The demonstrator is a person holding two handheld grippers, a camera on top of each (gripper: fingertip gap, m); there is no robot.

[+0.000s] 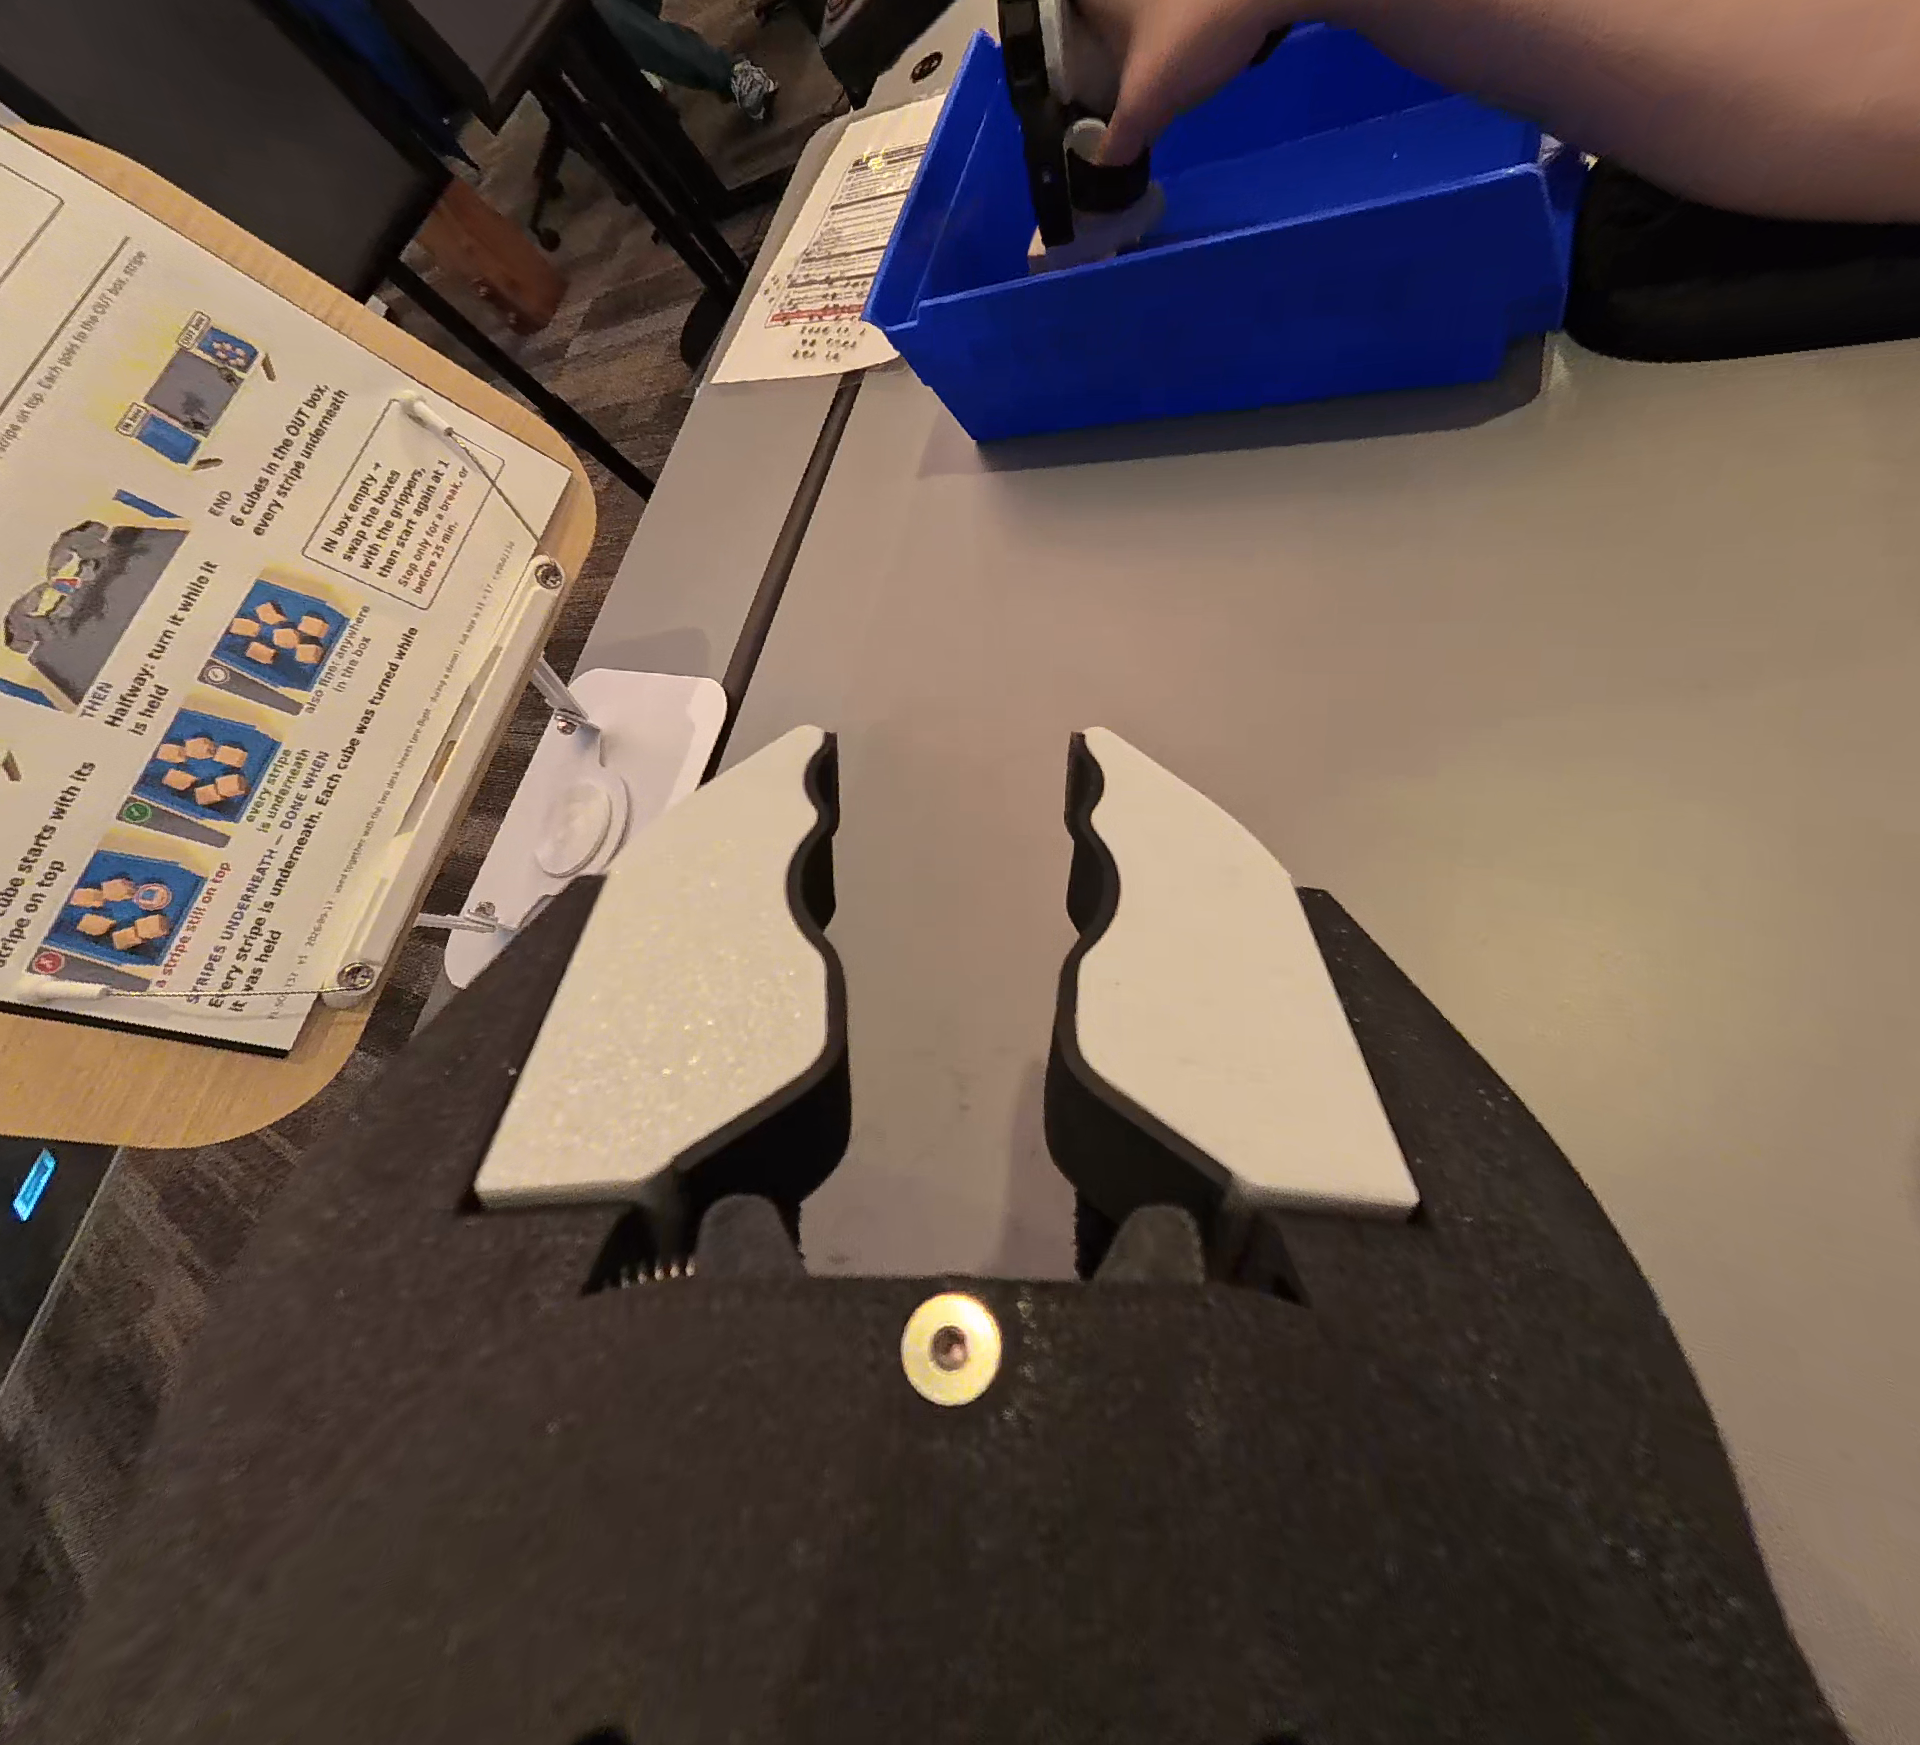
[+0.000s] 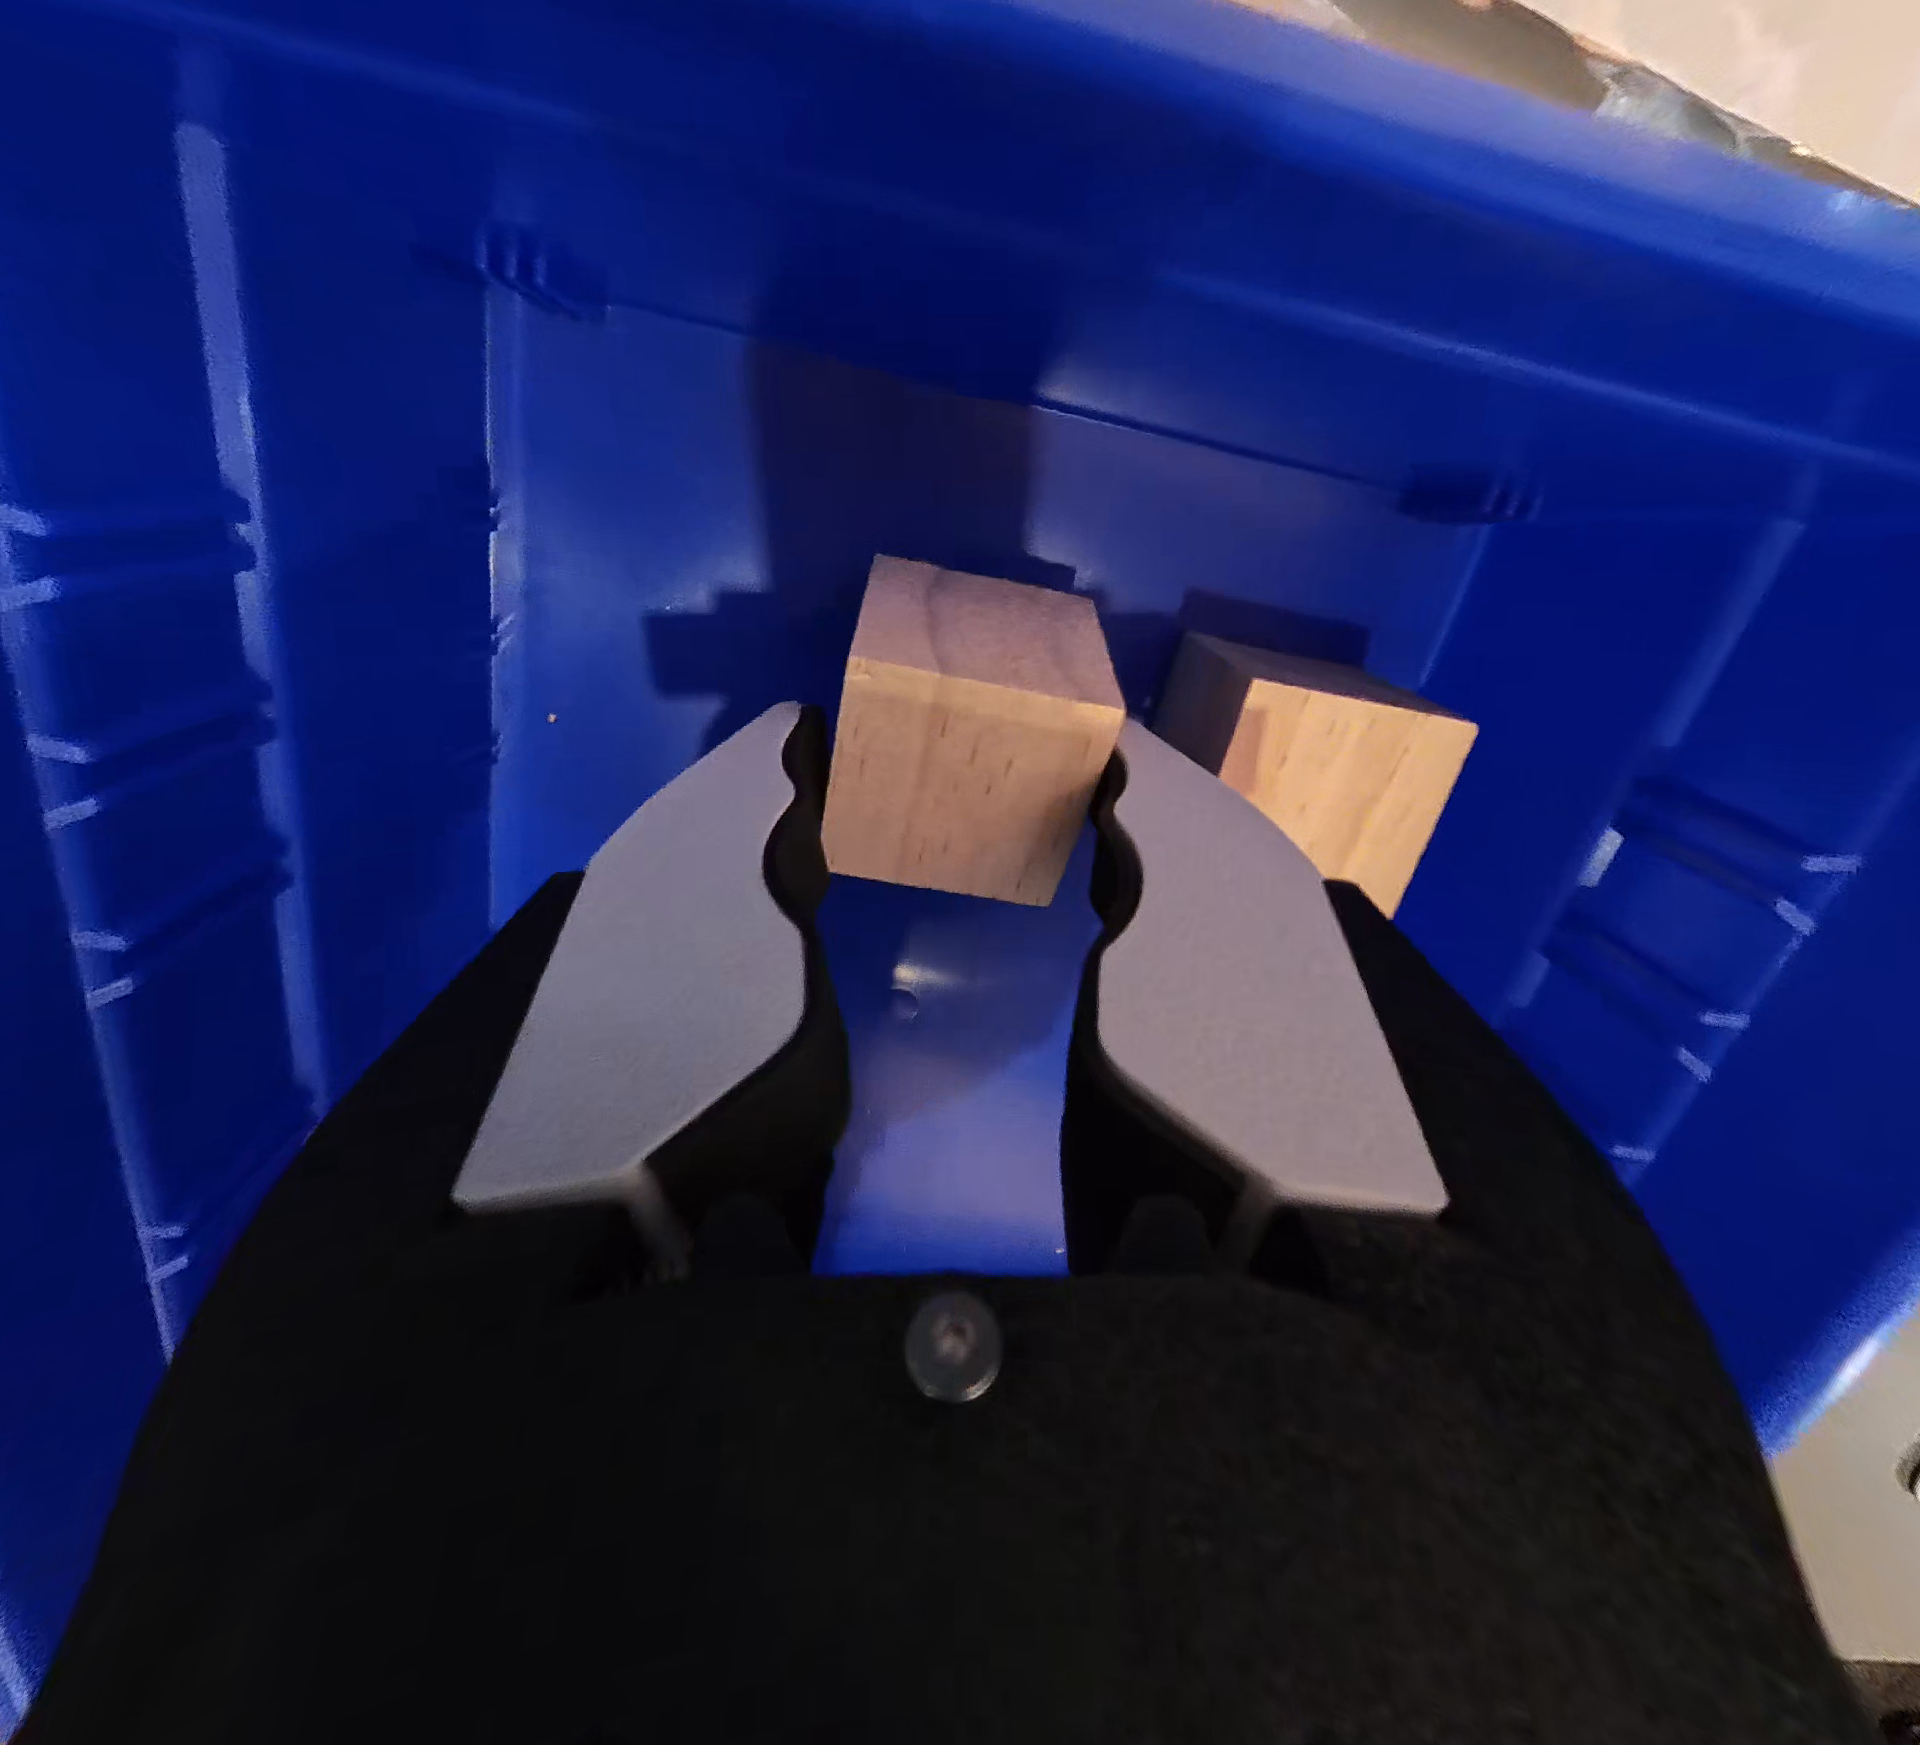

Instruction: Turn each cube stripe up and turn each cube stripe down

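Nearest the lens in the left wrist view, the left gripper point(image 1: 948, 750) hangs over the bare grey tabletop point(image 1: 1351, 708), its two grey, black-lined fingers spread apart with nothing between them. At one o'clock stands a blue plastic bin point(image 1: 1247, 334); a person's hand point(image 1: 1226, 22) holds the right gripper point(image 1: 1060, 235) pointing down into it. A white printed sheet point(image 1: 831, 251) lies just beside the bin at eleven o'clock. At nine o'clock a laminated instruction card point(image 1: 208, 656) rests on a light wooden stand point(image 1: 499, 864).

Closest in the right wrist view, the right gripper point(image 2: 961, 760) reaches inside the blue bin point(image 2: 312, 552), its fingertips pinching a plain light wooden cube point(image 2: 966, 760) from both sides; no stripe shows on the faces in view. A second wooden cube point(image 2: 1340, 781) sits at two o'clock, just beside the first, on the bin floor. Whether they touch cannot be told.
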